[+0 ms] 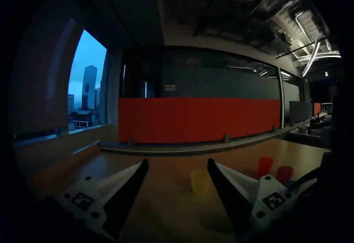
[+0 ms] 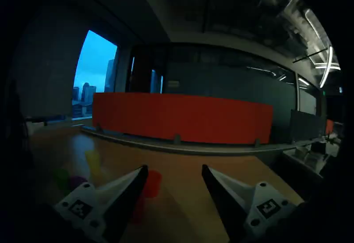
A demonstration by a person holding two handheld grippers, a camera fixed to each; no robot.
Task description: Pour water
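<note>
Left claw (image 1: 178,160) spread, empty. Yellow cup (image 1: 200,181) upright on the surface (image 1: 168,194), ahead between its fingers, slightly right of centre. Red cup (image 1: 264,167) and a darker cup (image 1: 284,173) stand further right. Right claw (image 2: 175,167) spread, empty, with the red cup (image 2: 151,183) just beside its left fingertip, so likely nearer it. Right gripper view adds green cup (image 2: 62,176) and purple cup (image 2: 77,182), left of the yellow. Water not discernible.

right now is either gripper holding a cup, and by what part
Nothing is held; the left gripper and the right gripper are both open, fingers empty.
</note>
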